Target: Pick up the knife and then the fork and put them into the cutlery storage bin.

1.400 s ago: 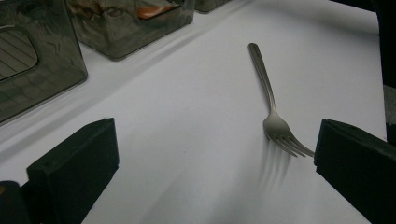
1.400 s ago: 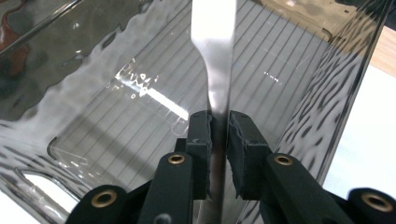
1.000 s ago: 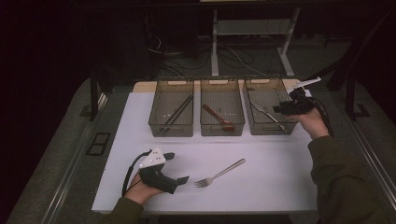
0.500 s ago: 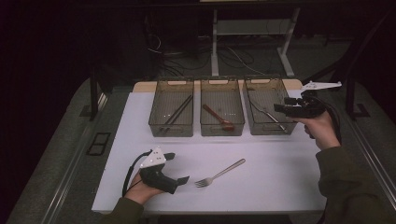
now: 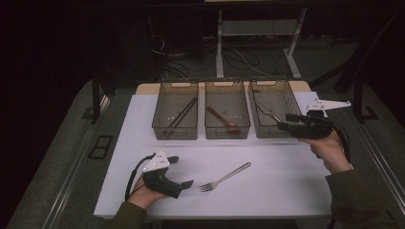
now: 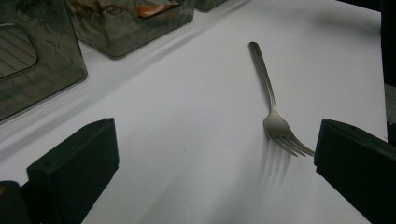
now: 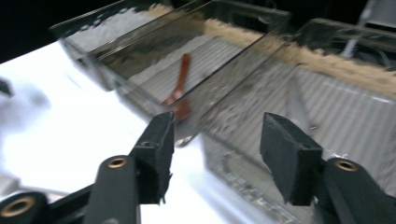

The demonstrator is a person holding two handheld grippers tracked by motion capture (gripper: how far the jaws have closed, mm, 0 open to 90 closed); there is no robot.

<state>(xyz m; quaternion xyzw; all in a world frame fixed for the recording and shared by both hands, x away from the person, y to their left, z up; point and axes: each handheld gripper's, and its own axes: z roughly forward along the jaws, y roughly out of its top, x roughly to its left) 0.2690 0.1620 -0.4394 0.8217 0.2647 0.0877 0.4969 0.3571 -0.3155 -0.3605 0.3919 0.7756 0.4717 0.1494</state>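
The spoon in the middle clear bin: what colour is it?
Reddish-brown, like wood. The wooden spoon in the middle clear bin shows best in the high view.

— Where's the fork (image 5: pixel 225 177)?
— Flat on the white table (image 5: pixel 267 191), tines just beside the left gripper's (image 5: pixel 182 183) far finger (image 6: pixel 359 172), handle pointing away, between the spread fingers.

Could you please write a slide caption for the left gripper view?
Open left gripper hovers low over the white table, a metal fork lying tines-first near its right jaw.
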